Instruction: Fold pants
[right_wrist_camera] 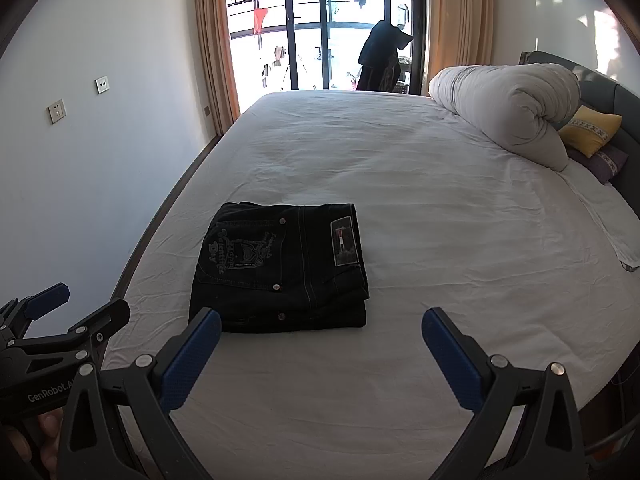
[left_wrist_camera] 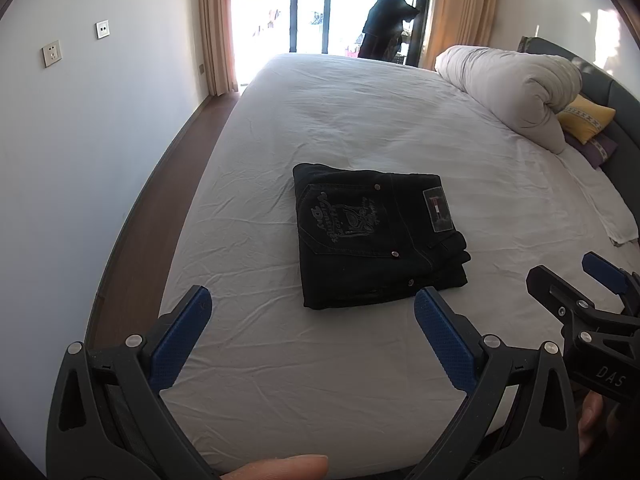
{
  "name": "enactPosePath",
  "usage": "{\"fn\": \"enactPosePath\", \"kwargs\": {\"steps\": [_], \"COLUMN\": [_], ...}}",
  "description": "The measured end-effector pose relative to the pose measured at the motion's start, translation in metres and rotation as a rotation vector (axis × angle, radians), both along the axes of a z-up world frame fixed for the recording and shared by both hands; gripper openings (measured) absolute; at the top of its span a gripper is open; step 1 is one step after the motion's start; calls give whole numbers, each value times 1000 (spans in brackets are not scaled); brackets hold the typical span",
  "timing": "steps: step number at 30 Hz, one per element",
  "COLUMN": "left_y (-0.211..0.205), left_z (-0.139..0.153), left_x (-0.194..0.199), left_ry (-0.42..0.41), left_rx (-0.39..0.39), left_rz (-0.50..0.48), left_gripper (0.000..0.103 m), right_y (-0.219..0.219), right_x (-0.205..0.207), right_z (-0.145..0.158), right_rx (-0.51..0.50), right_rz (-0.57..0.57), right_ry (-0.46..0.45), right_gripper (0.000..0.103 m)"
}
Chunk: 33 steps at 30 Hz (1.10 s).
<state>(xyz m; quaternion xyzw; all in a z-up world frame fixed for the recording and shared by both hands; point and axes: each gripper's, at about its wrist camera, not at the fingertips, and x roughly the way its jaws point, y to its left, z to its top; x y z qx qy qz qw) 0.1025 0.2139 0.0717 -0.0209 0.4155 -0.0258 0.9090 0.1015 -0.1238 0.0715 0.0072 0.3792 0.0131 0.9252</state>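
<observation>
Black pants [left_wrist_camera: 372,236] lie folded into a compact rectangle on the white bed sheet [left_wrist_camera: 360,120], back pocket with embroidery and a waistband patch facing up. They also show in the right wrist view [right_wrist_camera: 280,272]. My left gripper [left_wrist_camera: 312,300] is open and empty, held above the sheet just in front of the pants' near edge. My right gripper [right_wrist_camera: 320,320] is open and empty, also just short of the pants' near edge. Each gripper shows in the other's view, the right [left_wrist_camera: 576,276] and the left [right_wrist_camera: 80,300], both with jaws apart.
A rolled grey duvet [right_wrist_camera: 512,112] and yellow and purple pillows [right_wrist_camera: 592,132] lie at the headboard on the right. The bed's left edge drops to a wood floor [left_wrist_camera: 168,160] by a white wall. A balcony door with curtains [right_wrist_camera: 328,24] stands beyond the bed.
</observation>
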Motion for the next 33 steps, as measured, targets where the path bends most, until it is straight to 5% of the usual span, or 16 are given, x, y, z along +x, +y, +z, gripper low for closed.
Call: {"fn": "enactPosePath", "kwargs": {"steps": [33], "left_y": [-1], "left_z": [-7], "left_x": [0], "left_ry": [20], "left_rx": [3], "left_rz": [10], "left_gripper": [103], "right_y": [0], "right_x": [-3], "right_z": [-7], "right_rx": [-6], "right_rz": [-7], "right_ry": [11], "right_gripper": [103]}}
